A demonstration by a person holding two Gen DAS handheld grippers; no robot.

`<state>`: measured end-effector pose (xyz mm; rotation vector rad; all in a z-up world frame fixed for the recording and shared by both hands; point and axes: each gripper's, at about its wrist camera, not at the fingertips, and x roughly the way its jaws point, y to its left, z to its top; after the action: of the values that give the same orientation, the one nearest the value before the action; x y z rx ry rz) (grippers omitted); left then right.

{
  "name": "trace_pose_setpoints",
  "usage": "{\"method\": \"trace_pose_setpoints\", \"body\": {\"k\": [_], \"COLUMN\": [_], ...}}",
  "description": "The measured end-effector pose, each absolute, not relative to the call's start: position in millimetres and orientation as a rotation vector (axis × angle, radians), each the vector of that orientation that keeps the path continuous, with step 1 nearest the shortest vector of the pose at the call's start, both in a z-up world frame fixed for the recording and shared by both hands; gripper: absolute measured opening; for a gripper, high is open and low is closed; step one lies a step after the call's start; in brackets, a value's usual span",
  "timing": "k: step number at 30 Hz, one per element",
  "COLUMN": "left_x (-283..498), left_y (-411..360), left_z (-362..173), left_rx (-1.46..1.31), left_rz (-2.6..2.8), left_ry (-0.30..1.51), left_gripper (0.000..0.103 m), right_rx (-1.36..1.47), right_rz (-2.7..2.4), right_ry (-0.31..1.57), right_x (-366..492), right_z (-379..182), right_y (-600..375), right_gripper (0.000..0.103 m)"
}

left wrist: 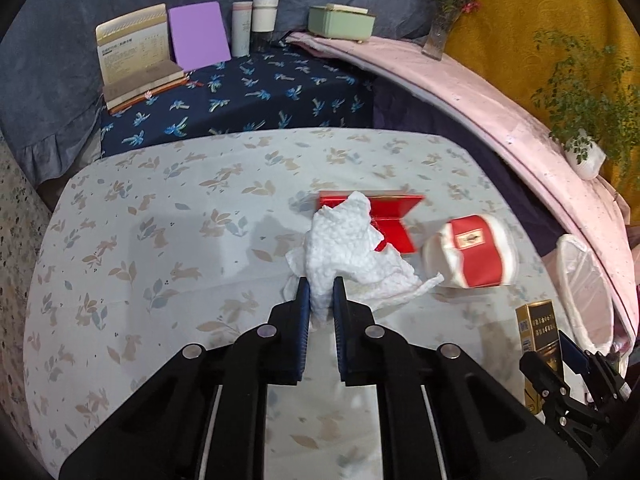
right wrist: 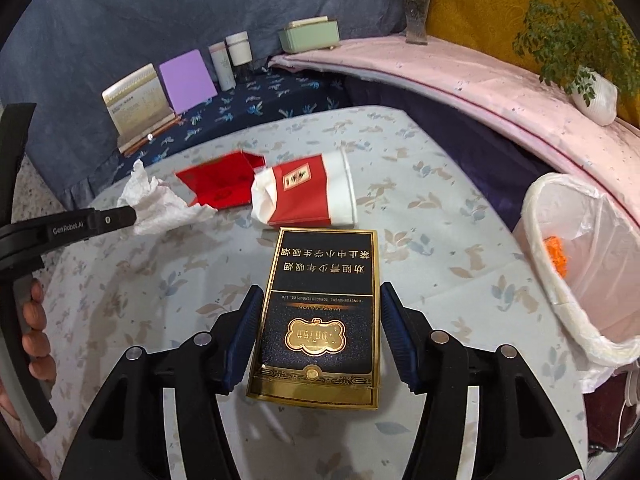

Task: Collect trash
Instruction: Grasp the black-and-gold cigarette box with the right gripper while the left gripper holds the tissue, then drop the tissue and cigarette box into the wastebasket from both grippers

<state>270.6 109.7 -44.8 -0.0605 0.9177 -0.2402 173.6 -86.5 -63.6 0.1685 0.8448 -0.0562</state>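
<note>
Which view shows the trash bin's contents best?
The right wrist view: the lined trash bin faces the camera, with orange scraps visible inside. The left wrist view shows only its rim edge-on, contents hidden.

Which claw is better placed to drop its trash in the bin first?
Right. The right claw holds the black cigarette box, with the lined bin on its side. The left claw pinches the tissue, farther away.

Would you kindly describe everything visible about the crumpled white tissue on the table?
The crumpled white tissue looks like soft embossed paper, bunched into a loose peak with a flatter flap spread on the floral tablecloth. The left gripper is shut on its near edge. Its far side overlaps the red card.
</note>
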Motion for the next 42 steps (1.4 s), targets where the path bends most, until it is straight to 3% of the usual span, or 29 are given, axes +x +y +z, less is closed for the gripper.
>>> {"method": "trace_pose_setpoints", "body": {"k": [21, 42], "left_x": [193, 171], "left_y": [-53, -210], "left_z": [31, 14], "left_rx": [0.014, 0.152], "left_rz": [-0.48, -0.665], "left_ry": [0.811, 0.852], "left_gripper": [0.011, 0.011], "right_rx": [0.229, 0.301], "right_rz": [-0.164, -0.355], "right_ry": [0.629, 0.613], "right_x": [100, 61], "right_z": [36, 27], "right_y": [-191, -320], "right_gripper": [0.056, 0.056]}}
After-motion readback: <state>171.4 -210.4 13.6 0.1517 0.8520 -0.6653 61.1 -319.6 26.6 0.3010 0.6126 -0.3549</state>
